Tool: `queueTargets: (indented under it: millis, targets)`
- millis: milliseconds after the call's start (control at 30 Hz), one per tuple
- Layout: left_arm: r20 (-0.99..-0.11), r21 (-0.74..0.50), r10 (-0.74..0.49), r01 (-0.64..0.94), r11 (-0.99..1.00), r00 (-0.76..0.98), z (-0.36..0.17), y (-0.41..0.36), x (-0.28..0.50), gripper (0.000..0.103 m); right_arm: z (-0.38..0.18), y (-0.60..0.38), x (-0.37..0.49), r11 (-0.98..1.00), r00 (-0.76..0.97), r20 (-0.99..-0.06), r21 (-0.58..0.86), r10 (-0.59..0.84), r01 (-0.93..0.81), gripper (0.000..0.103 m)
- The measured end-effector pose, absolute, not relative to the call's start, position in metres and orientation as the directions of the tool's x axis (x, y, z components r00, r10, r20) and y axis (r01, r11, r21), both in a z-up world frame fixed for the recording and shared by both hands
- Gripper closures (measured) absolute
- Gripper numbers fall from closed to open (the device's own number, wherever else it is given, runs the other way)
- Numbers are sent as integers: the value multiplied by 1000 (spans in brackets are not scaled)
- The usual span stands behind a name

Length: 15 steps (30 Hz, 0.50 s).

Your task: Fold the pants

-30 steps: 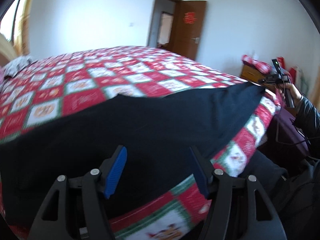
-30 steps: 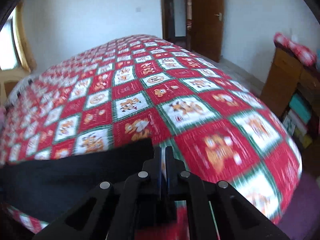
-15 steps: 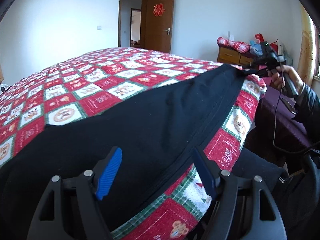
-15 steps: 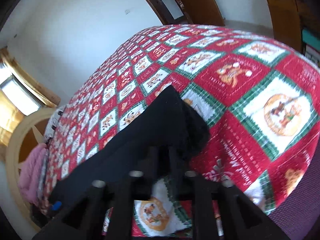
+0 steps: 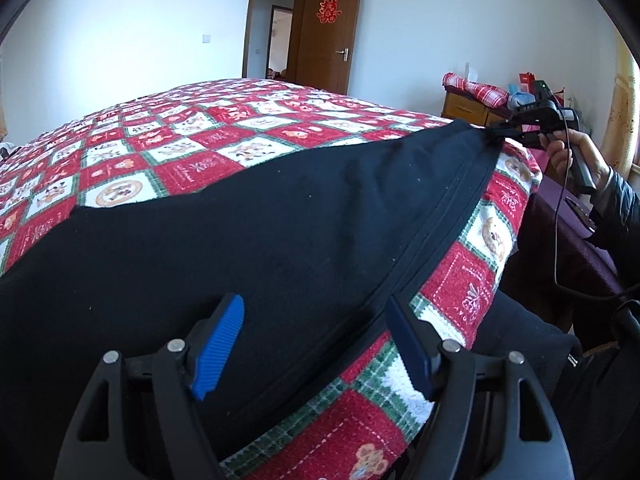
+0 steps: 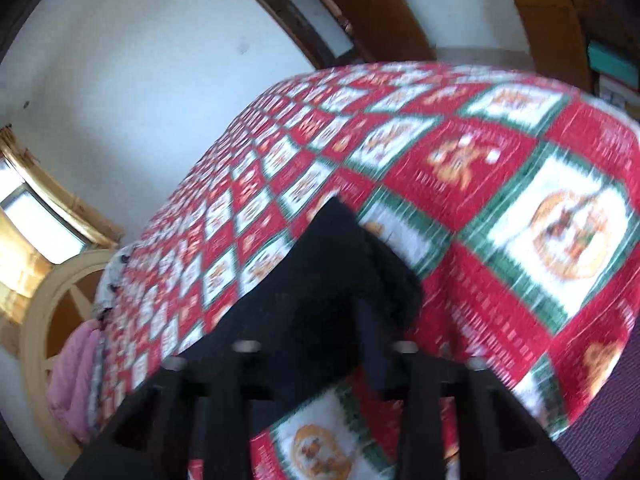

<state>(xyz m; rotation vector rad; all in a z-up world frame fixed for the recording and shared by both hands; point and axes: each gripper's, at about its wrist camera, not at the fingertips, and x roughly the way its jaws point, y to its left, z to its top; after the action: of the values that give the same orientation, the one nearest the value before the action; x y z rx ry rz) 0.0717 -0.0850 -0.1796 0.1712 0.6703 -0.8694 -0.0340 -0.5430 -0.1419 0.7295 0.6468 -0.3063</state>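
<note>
Black pants lie spread along the near edge of a bed with a red, white and green checked quilt. My left gripper is open, its blue pads above the pants' near hem, holding nothing. My right gripper shows far right in the left wrist view, at the pants' far corner. In the blurred right wrist view the pants' end lies bunched in front of my right gripper, whose fingers now stand apart.
An open brown door is behind the bed. A wooden cabinet with a red plaid bundle stands at right. A purple mat lies beside the bed. A pink cloth and wooden headboard are at left.
The right gripper has gone from shut on the pants' corner to fingers apart, tilting as it moved. The left wrist view swung right; the pants now lie flatter on the bed.
</note>
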Motion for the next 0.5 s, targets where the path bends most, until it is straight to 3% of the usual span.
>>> queueTargets:
  millis: [67,267,300,367,500]
  targets:
    - [-605,-129,-654,754,644,455,-180,-84,72,27,-139,-545,-36,718,770,-635,509,-60,475,97]
    - [-605,-130,-654,754,643,454,-177,-85,71,27,-130,-552,-50,713,772,-632,511,-67,480,95]
    - [-604,-125,-654,756,642,455,-177,-85,70,27,-128,-552,-51,709,775,-630,518,-61,478,90]
    - [-602,-102,-651,764,638,463,-177,-87,66,27,-127,-550,-54,705,772,-634,523,-53,478,52]
    - [-590,-87,-660,776,625,466,-175,-89,60,27,-132,-543,-53,670,776,-630,579,6,465,51]
